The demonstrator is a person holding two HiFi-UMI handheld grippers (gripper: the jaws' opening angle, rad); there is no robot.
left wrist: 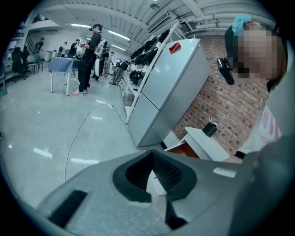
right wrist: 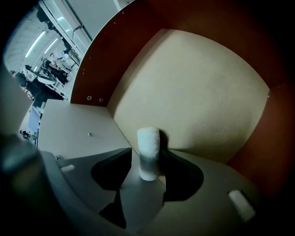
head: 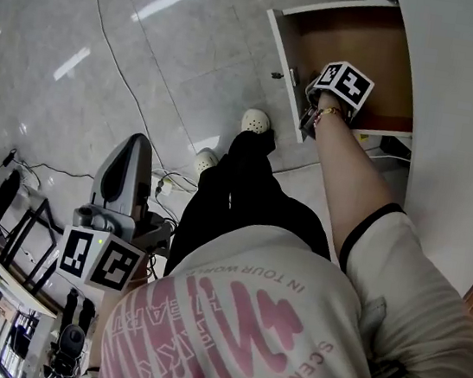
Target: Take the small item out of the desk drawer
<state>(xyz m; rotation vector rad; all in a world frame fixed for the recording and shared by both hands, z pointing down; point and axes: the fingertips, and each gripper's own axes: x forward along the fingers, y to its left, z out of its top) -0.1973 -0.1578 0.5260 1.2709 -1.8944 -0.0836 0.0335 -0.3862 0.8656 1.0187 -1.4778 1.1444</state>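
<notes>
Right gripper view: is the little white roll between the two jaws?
Yes, the white roll sits in the gap between the right gripper's open jaws, inside the drawer.

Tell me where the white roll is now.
In the right gripper view, the white roll sits between the fingers of the right gripper, inside the drawer.

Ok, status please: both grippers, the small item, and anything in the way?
Right gripper open inside drawer, small white roll between jaws, not clamped. Left gripper shut, empty, held off to the side. Nothing blocks the roll.
</notes>
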